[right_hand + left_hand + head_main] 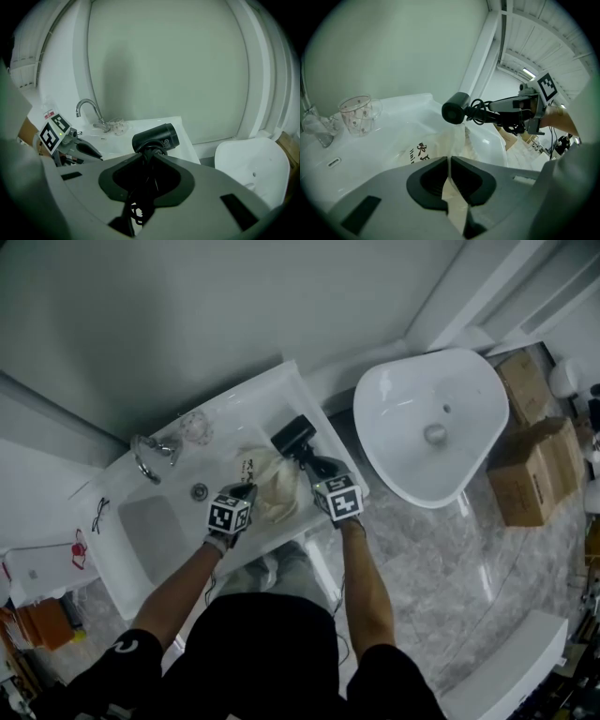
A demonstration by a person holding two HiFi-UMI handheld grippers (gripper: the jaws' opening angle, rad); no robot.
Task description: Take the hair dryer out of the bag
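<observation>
The black hair dryer (293,435) hangs above the right end of the white vanity top (230,413), out of the bag. My right gripper (319,468) is shut on its handle and coiled cord, barrel (156,137) pointing away. The cream cloth bag (265,486) with dark lettering lies crumpled on the counter below it. My left gripper (246,493) is shut on the bag's near edge (451,192), the fabric pinched between its jaws. From the left gripper view the hair dryer (457,108) and the right gripper (506,107) are up to the right.
A chrome tap (150,454) and a clear glass mug (196,427) stand at the basin's back. The sink bowl (155,531) lies left. A white toilet (433,423) stands right of the vanity, with cardboard boxes (534,470) beyond. Wall runs behind the counter.
</observation>
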